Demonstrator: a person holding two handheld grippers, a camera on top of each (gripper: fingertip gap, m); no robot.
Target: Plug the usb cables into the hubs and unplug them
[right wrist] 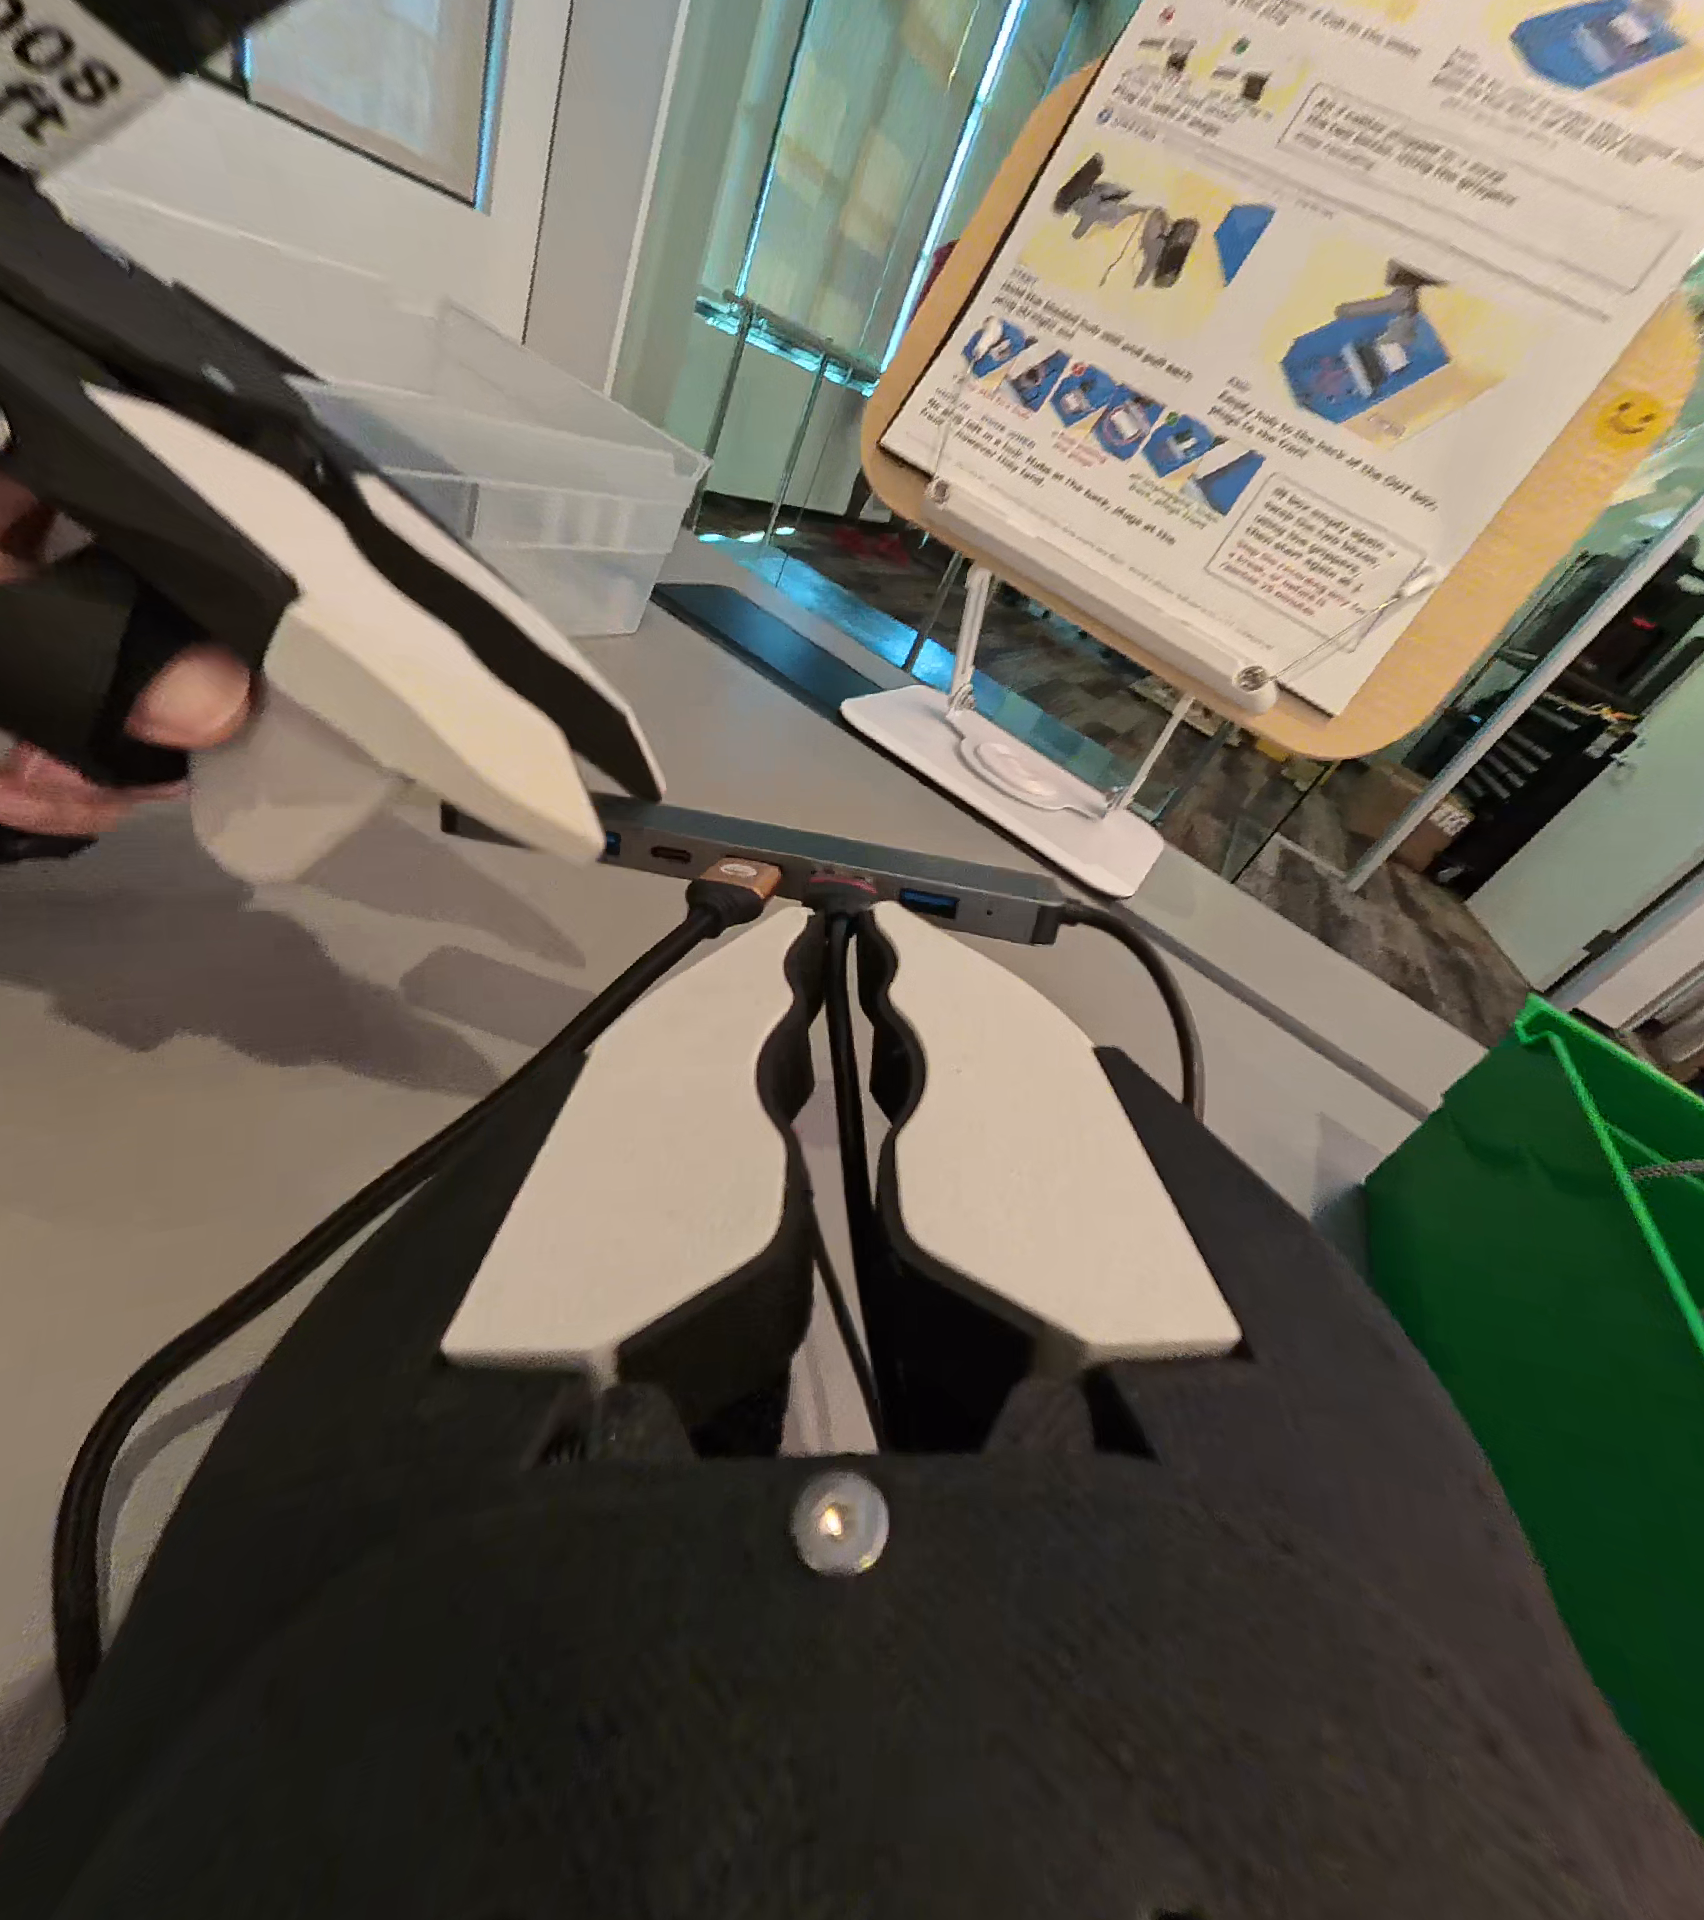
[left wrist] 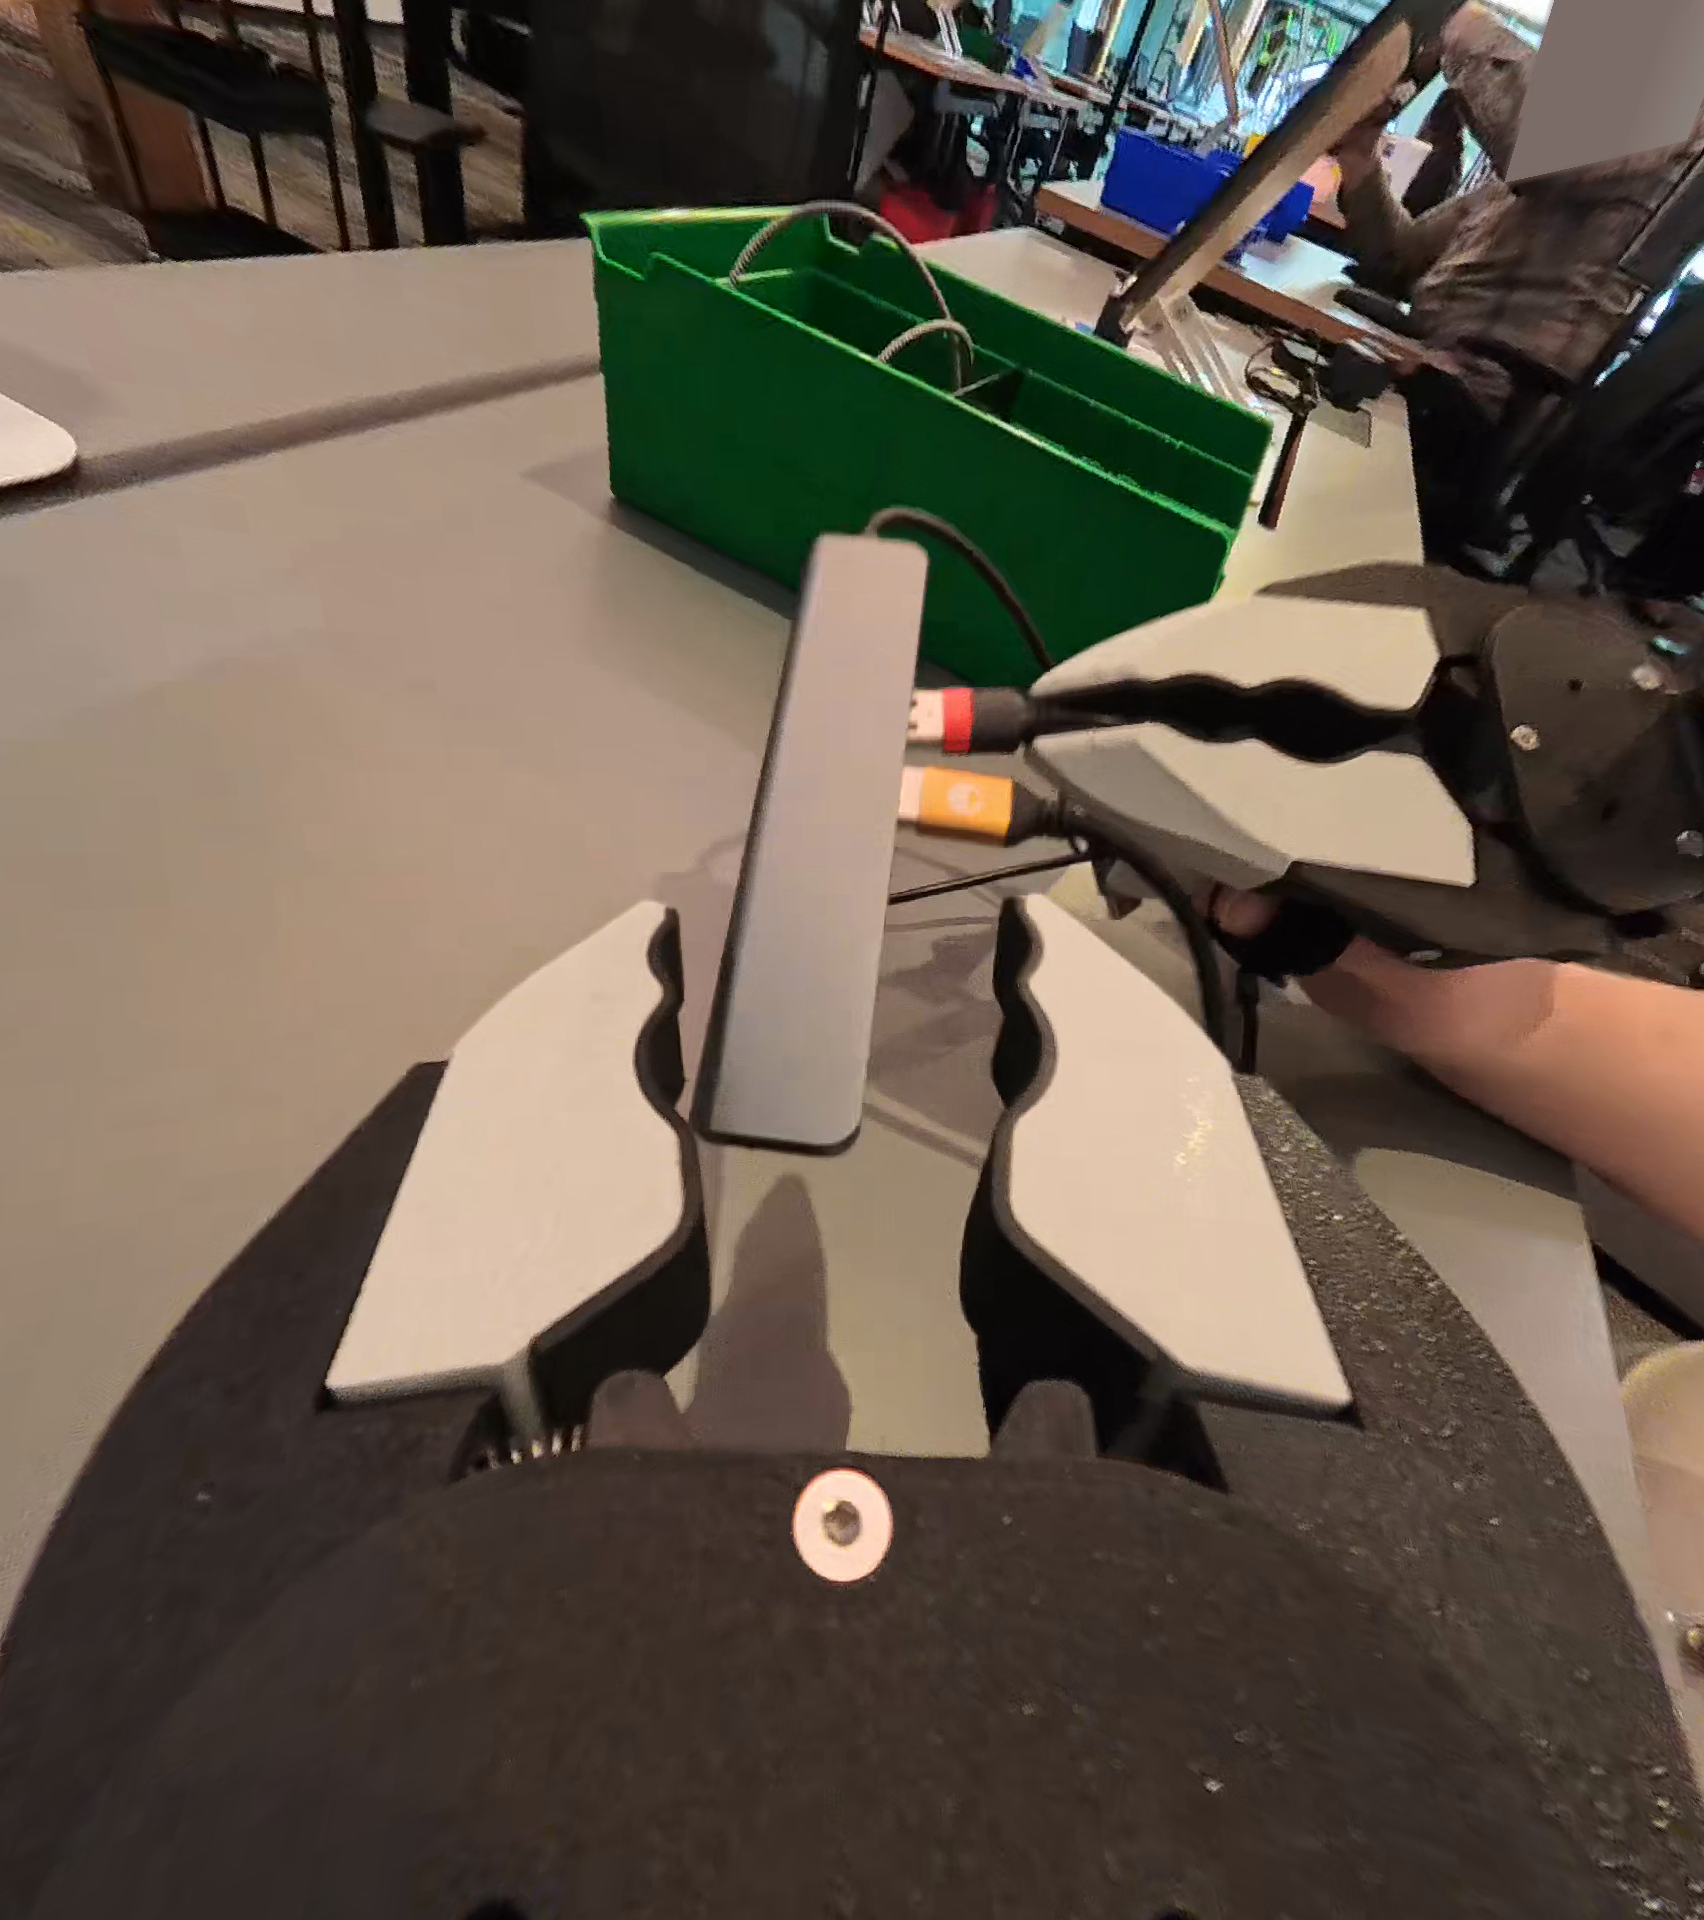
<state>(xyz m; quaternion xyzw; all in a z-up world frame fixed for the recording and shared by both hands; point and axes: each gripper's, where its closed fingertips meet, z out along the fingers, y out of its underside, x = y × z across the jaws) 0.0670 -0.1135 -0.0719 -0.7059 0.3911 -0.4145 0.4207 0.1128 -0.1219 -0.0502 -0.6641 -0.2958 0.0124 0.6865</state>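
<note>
A long grey USB hub (left wrist: 817,831) lies between the pads of my left gripper (left wrist: 837,914). The jaws stand wide, with a clear gap on the hub's right side, so the left gripper is open. My right gripper (right wrist: 837,920) is shut on the red-banded USB plug (right wrist: 843,888), just behind the band, and the plug sits in a hub (right wrist: 765,833) port. In the left wrist view some bare metal shows between the red plug (left wrist: 973,719) and the hub. An orange plug (left wrist: 962,816) sits in the port beside it and nothing holds it. The left gripper (right wrist: 609,805) is at the hub's far end.
A green divided bin (left wrist: 827,468) with braided cables stands just behind the hub; it also shows in the right wrist view (right wrist: 1606,1351). The hub's own black cable (right wrist: 1170,997) curls to the right. An instruction sheet on a white stand (right wrist: 1014,779) and a clear plastic box (right wrist: 536,488) stand beyond.
</note>
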